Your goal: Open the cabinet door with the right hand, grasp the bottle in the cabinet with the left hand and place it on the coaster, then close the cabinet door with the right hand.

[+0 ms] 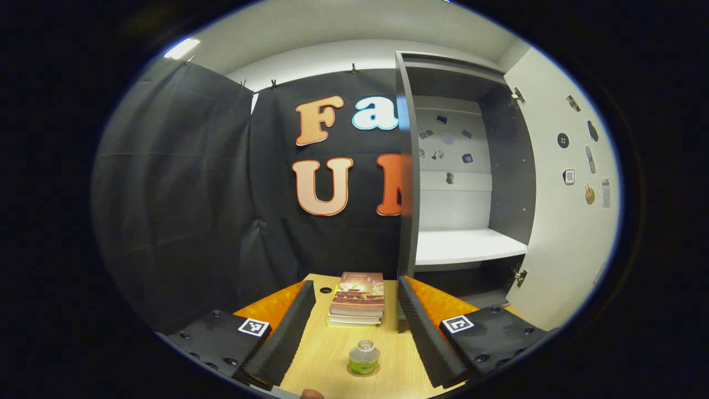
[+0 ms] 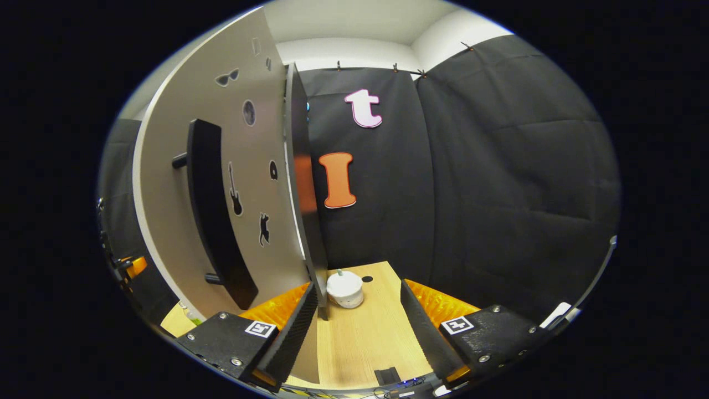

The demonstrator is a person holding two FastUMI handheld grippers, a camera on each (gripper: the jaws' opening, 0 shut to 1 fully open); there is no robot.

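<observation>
In the left gripper view a small clear bottle (image 1: pixel 364 356) with a green label stands upright on a round brown coaster (image 1: pixel 353 373) on the wooden table (image 1: pixel 327 360). My left gripper (image 1: pixel 354 284) is open above it, and the bottle sits low between the fingers (image 1: pixel 288 332) without touching them. The cabinet (image 1: pixel 468 166) stands open with a bare white shelf (image 1: pixel 465 245). Its door (image 1: pixel 565 194) is swung out to the right. In the right gripper view my right gripper (image 2: pixel 358 286) is open beside the door (image 2: pixel 221 166), with the left finger close to the door's edge. The black handle (image 2: pixel 213 221) is on the left.
A stack of books (image 1: pixel 357 299) lies on the table behind the bottle, in front of the cabinet's side. A white lidded pot (image 2: pixel 344 288) stands on the table just right of the door's edge. Cables and a small black device (image 2: pixel 390 377) lie at the table's near edge.
</observation>
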